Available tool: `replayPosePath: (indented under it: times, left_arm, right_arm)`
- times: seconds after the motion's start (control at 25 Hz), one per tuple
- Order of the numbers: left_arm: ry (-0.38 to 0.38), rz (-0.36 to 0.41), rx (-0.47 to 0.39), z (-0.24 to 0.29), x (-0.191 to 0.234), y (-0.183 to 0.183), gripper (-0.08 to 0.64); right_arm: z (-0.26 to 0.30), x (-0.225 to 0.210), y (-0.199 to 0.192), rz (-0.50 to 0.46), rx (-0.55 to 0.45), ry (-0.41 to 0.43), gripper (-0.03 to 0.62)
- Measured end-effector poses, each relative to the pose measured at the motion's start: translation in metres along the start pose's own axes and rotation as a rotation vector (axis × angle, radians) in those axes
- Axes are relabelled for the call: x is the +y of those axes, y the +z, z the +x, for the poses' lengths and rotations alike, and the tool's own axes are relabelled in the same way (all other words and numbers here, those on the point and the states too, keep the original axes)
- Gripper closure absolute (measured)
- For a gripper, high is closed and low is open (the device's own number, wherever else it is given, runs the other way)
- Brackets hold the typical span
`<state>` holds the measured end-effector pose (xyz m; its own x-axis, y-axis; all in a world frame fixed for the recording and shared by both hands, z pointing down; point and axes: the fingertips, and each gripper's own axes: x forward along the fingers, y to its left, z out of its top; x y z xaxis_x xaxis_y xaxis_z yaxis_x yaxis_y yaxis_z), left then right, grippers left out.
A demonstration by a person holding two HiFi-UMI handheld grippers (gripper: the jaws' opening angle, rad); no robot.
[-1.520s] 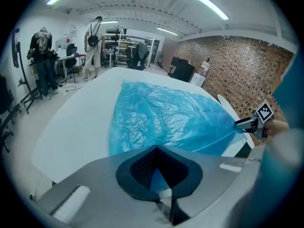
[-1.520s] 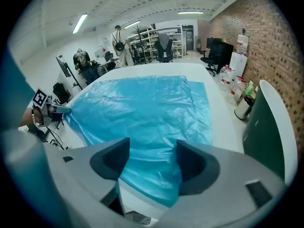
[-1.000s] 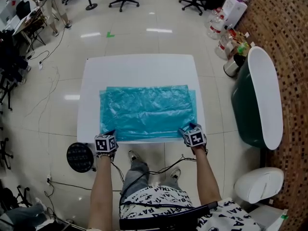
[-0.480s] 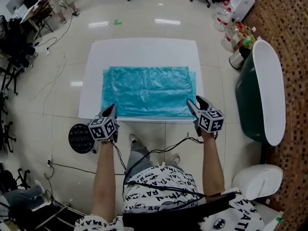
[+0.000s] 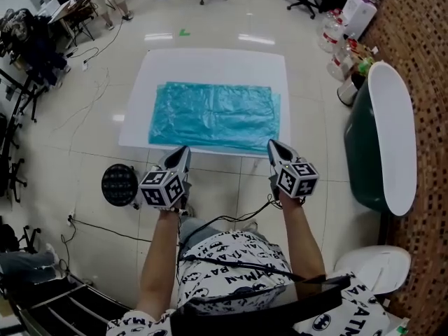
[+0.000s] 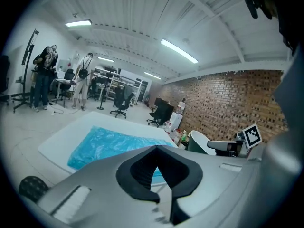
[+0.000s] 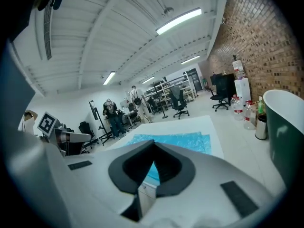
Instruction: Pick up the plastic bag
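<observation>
On the white bench (image 5: pixel 210 65) in front of you, the teal bag (image 5: pixel 213 116) lies spread flat, its long side facing you and its near edge close to the bench's near edge. At its right end a second layer shows, set slightly off from the top one.

Your left gripper (image 5: pixel 182 151) is closed with nothing in it. The jaws of your right gripper (image 5: pixel 274 145) have just been closing and now meet on nothing. Both hang short of the near edge, clear of the bag and pointing toward it.

Expect thin film: very light, limp and likely slick, lying close against the bench so a jaw may skate over it instead of getting under. It will not keep its shape once lifted; it should sag and drape from wherever you hold it.

You will probably do best at the near edge, one gripper toward each near corner, where a jaw tip can slide under the film. Reopen both grippers first, and pinch through all layers so none slips free.
</observation>
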<state>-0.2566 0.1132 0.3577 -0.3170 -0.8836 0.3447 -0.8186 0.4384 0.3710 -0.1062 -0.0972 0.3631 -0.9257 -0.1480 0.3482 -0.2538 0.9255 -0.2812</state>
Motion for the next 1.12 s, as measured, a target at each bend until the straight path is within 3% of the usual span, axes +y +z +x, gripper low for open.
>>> replayPosePath:
  times: [0.12,0.24,0.44,0.76,1.12]
  left_arm:
    - [-0.038,-0.01,-0.019,-0.005,-0.007,-0.001,0.557]
    - [-0.06,-0.009,-0.01,-0.007,0.002,-0.003,0.558]
    - [-0.084,0.035,-0.012,-0.02,0.026,0.004,0.558]
    - [-0.091,0.059,-0.002,-0.012,0.045,0.015,0.558]
    - [-0.089,0.037,0.0,-0.005,0.05,0.015,0.558]
  right_arm:
    - [-0.003,0.024,0.002,-0.005,-0.041,-0.002,0.592]
    - [0.003,0.04,0.007,-0.028,-0.073,-0.056,0.592]
    - [0.014,0.074,-0.003,-0.071,-0.053,-0.113,0.592]
    - [0.019,0.075,-0.02,-0.065,0.0,-0.178,0.592]
    - [0.02,0.074,-0.018,-0.092,0.021,-0.191,0.592]
